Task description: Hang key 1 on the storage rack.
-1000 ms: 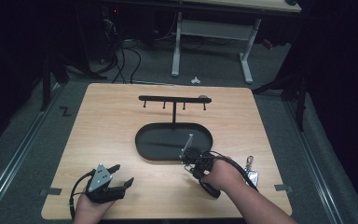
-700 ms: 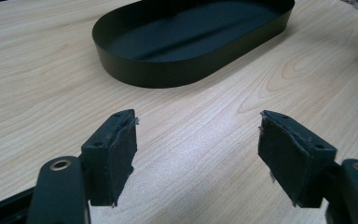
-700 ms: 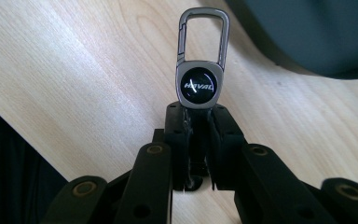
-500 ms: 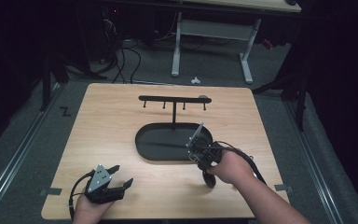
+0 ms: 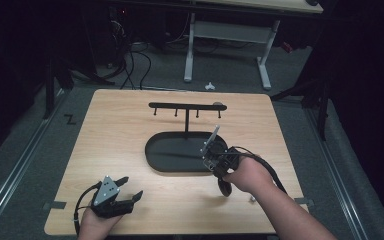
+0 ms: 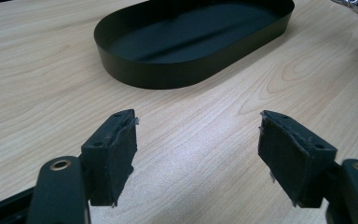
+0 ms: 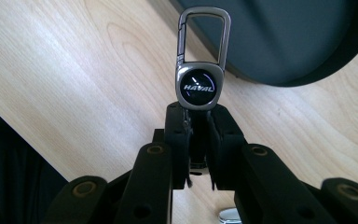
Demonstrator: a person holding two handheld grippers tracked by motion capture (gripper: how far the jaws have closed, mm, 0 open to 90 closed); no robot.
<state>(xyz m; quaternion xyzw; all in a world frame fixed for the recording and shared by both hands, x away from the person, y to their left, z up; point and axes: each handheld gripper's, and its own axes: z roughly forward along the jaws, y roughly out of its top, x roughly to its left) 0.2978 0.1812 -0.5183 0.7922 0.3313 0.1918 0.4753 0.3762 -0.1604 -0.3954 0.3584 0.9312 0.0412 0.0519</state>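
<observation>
Overall: one wooden table (image 5: 130, 130), bearing one black oval tray (image 5: 167, 160) and one black hook rack (image 5: 186, 106) rising from the tray, four small pegs counted beneath its bar. Nearer the person, two grippers. Left gripper (image 6: 198, 154) resting low near the table's front edge, jaws spread wide, nothing between the pads. Right gripper (image 7: 198, 135) raised beside the tray's right end, jaws pressed together on the lower part of one key fob (image 7: 199, 74). Fob standing upright above the jaws, over bare wood just beside the tray rim. Judged light, rigid metal, smooth and likely slippery; flat badge body the best place to pinch, clip loop left free for hooking. One small silvery item (image 5: 252, 198) near the right forearm, unidentified.
</observation>
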